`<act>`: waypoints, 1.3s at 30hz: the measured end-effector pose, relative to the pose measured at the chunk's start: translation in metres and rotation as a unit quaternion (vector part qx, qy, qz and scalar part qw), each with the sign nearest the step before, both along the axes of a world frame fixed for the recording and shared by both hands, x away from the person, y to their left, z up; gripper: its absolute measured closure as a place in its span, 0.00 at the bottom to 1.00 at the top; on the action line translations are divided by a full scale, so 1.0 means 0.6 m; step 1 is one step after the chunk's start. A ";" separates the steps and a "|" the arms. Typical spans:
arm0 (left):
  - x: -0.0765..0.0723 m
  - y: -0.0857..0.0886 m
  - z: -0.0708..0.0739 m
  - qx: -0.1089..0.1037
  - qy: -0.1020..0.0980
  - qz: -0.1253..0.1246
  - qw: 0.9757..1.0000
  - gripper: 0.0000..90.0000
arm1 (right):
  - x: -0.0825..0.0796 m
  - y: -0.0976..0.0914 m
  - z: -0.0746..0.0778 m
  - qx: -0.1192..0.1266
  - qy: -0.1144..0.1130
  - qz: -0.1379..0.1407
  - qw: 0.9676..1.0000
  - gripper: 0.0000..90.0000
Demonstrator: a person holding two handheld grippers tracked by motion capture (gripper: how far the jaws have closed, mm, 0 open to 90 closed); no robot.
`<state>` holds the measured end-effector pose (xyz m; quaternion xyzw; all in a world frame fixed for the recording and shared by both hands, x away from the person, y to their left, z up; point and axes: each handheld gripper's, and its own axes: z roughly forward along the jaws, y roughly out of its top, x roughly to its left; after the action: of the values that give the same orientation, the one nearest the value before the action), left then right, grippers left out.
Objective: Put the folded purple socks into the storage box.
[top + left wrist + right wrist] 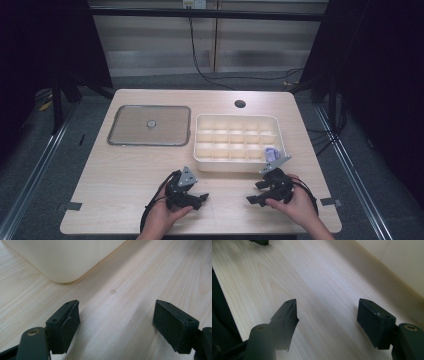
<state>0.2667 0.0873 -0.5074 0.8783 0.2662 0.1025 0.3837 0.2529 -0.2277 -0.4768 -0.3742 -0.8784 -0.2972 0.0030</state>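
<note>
A white divided tray [235, 117] stands right of centre on the wooden table [120, 180]. A small lavender item [271, 152] lies in its near right compartment. My left gripper [201, 200] rests low over the table in front of the tray, held by a hand, its jaws pointing right. They stand open over bare wood [116, 312], with the tray's rounded corner [65, 257] ahead. My right gripper [253, 192] sits near the tray's front right corner and points left. Its jaws are open with nothing between them [328, 308], and the tray's wall [402, 260] runs along the right.
A flat clear lid with a metal frame and a small centre knob [149, 125] lies left of the tray. A round hole [240, 104] is in the table's far side. Dark floor and rails surround the table. Bare wood lies between the two grippers.
</note>
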 end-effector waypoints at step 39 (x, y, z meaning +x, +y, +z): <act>0.000 0.000 0.000 0.000 0.000 0.001 1.000 0.23 | -0.042 -0.017 -0.054 0.041 -0.161 0.017 0.986 0.32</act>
<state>0.2666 0.0872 -0.5075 0.8780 0.2670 0.1025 0.3838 0.2279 -0.2378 -0.5092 -0.3056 -0.8608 -0.3895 -0.1180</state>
